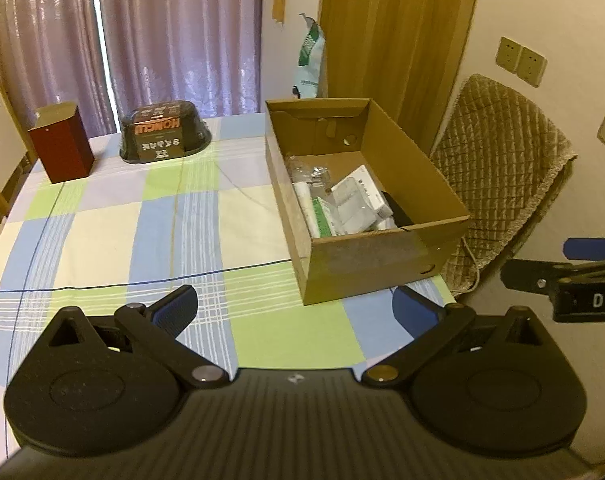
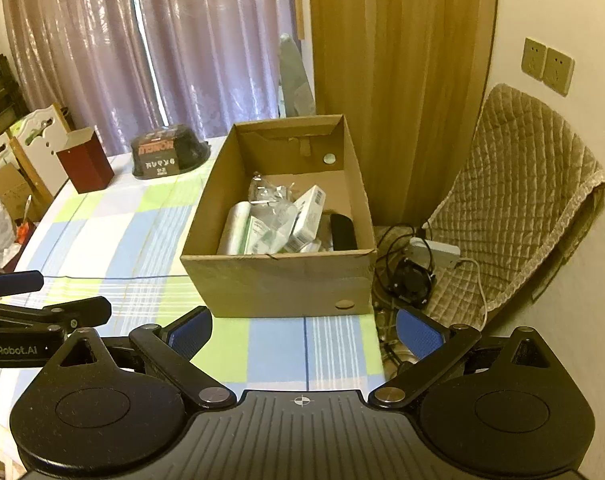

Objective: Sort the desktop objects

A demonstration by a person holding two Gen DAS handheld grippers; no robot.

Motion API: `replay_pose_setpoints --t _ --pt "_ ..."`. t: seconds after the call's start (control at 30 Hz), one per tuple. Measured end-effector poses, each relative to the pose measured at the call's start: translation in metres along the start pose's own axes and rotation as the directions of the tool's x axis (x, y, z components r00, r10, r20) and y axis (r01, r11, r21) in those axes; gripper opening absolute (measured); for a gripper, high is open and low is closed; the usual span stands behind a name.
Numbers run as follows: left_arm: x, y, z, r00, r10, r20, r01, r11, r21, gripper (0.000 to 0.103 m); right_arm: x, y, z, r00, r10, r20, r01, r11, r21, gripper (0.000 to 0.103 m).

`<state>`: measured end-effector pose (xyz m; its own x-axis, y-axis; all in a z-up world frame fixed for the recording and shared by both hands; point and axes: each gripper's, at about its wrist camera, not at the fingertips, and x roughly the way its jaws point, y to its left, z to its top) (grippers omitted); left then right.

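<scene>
Inspecting: both grippers, left gripper [image 1: 296,306] and right gripper [image 2: 304,330], spread and empty. Brown open cardboard box [image 2: 276,280], frame centre, holds light, crushable packets; we judge its stiff walls best gripped.

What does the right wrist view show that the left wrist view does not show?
Only the right wrist view: a power strip with cables on the floor beside the chair, and white furniture at the left. Only the left wrist view: a green-and-white bag behind the box. Both: the cardboard box of packets, the red box, the black container, and both grippers open, left gripper, right gripper.
</scene>
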<state>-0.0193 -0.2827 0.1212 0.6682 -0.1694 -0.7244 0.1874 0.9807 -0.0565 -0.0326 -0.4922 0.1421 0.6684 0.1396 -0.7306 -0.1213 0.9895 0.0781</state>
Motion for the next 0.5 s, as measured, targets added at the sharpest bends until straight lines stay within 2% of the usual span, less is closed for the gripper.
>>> replay_pose_setpoints --t 0.1,0.37,0.5 --pt "0.005 0.0 0.001 1.0 0.007 -0.003 -0.007 1.0 0.006 0.102 0.0 0.0 0.001 1.0 0.001 0.006 -0.001 1.0 -0.002 0.101" --pt "0.012 -0.003 0.002 0.997 -0.063 -0.044 0.066 0.997 0.051 0.102 0.0 0.0 0.002 1.0 -0.01 0.005 0.01 1.0 0.022 0.101" --pt "0.013 -0.005 0.0 0.998 -0.061 -0.035 0.063 0.996 0.063 0.102 0.001 0.002 0.003 1.0 -0.014 0.006 0.014 1.0 0.027 0.101"
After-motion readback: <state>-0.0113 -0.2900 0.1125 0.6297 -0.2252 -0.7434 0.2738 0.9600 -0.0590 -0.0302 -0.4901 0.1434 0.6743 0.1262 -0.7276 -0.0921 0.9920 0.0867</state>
